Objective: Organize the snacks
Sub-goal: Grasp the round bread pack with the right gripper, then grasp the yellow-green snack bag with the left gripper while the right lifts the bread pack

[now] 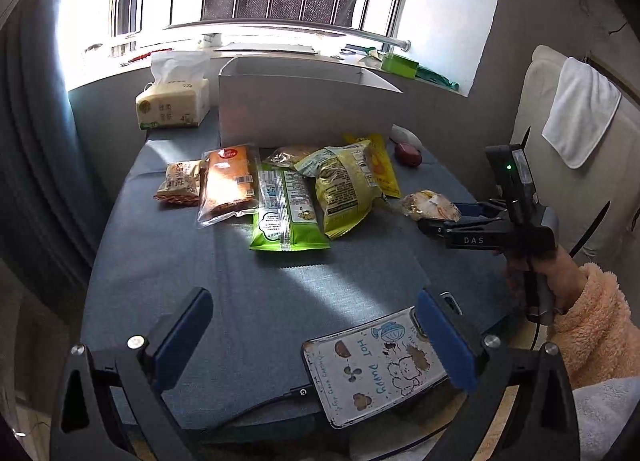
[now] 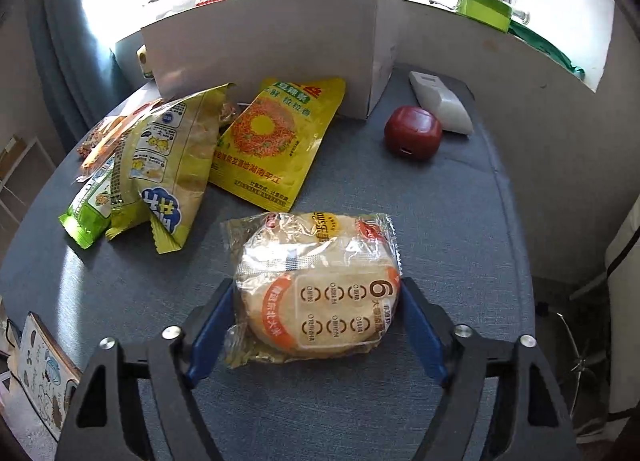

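Several snack packs lie on the blue table in front of a white open box (image 1: 308,105): a small cracker pack (image 1: 180,183), an orange pack (image 1: 230,185), a green pack (image 1: 286,213), a yellow-green bag (image 1: 346,189) and a flat yellow pack (image 2: 276,141). A clear pack of round rice cakes (image 2: 316,289) sits between the fingers of my right gripper (image 2: 316,325), whose pads touch its sides. It also shows in the left wrist view (image 1: 430,205). My left gripper (image 1: 312,341) is open and empty above the near table edge.
A phone in a cartoon case (image 1: 376,365) lies under my left gripper's right finger, with a cable attached. A tissue pack (image 1: 174,101) stands left of the box. A red round object (image 2: 414,133) and a white remote (image 2: 440,101) lie right of the box.
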Tool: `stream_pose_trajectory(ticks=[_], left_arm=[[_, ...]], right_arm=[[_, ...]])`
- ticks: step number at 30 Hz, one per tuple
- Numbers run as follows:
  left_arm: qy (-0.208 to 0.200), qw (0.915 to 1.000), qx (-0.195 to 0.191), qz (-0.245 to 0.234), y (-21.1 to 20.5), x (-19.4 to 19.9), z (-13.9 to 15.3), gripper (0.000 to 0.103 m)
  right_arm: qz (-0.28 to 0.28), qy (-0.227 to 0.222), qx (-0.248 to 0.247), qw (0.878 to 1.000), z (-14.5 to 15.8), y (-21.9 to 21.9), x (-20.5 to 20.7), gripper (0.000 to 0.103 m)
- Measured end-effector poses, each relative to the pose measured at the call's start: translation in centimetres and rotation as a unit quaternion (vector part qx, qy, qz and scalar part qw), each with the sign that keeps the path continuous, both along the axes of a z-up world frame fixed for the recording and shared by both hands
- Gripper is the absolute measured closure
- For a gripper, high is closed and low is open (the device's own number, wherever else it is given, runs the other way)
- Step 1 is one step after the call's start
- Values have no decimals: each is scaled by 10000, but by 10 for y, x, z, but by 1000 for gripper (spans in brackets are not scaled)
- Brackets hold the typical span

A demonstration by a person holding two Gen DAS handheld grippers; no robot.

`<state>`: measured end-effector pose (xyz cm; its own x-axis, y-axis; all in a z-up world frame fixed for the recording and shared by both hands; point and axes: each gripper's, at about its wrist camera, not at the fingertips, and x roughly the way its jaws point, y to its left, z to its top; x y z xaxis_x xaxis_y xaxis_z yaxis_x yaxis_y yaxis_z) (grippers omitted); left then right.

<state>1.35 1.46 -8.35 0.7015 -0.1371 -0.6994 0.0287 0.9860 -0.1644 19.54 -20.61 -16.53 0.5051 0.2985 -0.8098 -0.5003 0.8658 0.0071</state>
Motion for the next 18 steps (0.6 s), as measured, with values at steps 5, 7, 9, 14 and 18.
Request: stream_pose_trajectory(ticks=[5,7,9,14,18], left_arm=[[40,10000,-24,-52,-2,10,1,0],[59,9999,19,-126,-7,19,2,0],[89,9996,91,-248,-16,32,4,0],[148,9985,122,-510,-38,78,3,0],[339,9973,-184,-618,-50,123,-3,0]], right_arm=[[-45,146,606,9980,8,-20,-5,23],[-147,50,888,9959,19,-30,-14,23],[-231,-17,1170,9929,30,-41,-25,23],[-511,-110,1746,9832,54,-66,-51,23],[-647,-112,2157,9743,64,-86,-68,23]])
